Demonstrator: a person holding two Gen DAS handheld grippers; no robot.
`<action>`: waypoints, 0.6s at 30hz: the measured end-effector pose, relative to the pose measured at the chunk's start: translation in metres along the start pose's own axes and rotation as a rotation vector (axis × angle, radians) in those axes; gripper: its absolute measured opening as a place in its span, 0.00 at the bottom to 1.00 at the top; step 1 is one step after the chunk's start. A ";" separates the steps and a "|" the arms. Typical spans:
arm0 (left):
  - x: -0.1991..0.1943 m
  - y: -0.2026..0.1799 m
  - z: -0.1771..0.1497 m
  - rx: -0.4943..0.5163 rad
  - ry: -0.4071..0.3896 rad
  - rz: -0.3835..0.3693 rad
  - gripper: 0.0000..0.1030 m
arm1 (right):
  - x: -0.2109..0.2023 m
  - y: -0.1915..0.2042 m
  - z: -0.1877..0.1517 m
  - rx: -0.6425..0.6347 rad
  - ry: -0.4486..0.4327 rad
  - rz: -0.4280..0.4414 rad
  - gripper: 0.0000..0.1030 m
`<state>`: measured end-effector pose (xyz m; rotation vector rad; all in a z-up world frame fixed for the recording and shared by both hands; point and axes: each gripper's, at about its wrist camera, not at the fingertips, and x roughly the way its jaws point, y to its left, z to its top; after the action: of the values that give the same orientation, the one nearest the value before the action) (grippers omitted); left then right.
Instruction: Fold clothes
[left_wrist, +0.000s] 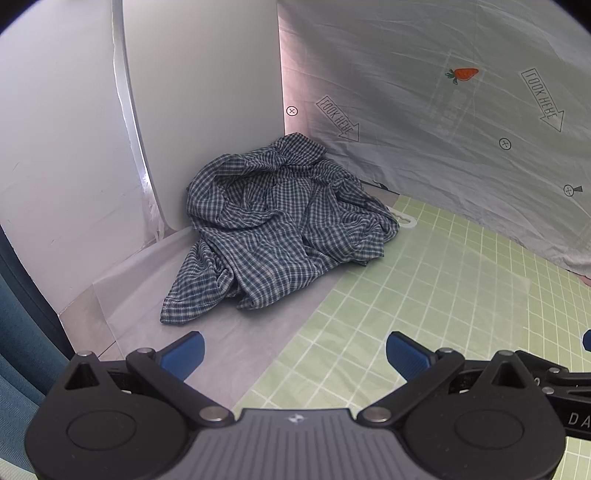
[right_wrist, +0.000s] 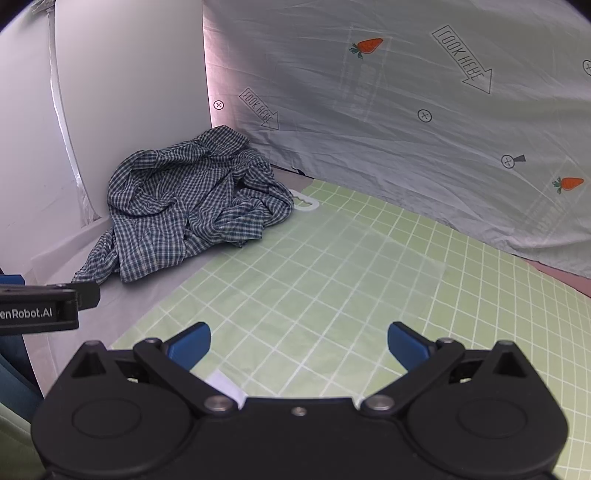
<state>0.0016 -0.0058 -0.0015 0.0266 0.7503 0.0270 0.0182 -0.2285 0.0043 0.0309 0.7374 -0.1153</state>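
Note:
A crumpled blue and white checked shirt lies in a heap in the far left corner, against the white wall panel; it also shows in the right wrist view. My left gripper is open and empty, short of the shirt's near hem. My right gripper is open and empty over the green grid mat, to the right of the shirt. Part of the left gripper's body shows at the left edge of the right wrist view.
A white curved panel stands at the back left. A grey printed sheet hangs along the back right. A translucent plastic sheet covers part of the table. A white hanger-like piece lies beside the shirt.

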 end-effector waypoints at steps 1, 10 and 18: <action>0.000 0.000 0.000 0.001 0.001 0.000 1.00 | 0.000 0.000 0.000 0.000 -0.001 0.000 1.00; 0.002 0.004 0.000 0.028 0.002 -0.041 1.00 | 0.001 0.002 -0.002 0.002 -0.001 -0.002 1.00; 0.004 0.006 0.000 0.030 0.007 -0.042 1.00 | 0.001 0.002 -0.004 0.002 0.001 -0.003 1.00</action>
<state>0.0042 0.0002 -0.0039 0.0399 0.7584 -0.0240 0.0164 -0.2260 0.0009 0.0320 0.7383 -0.1184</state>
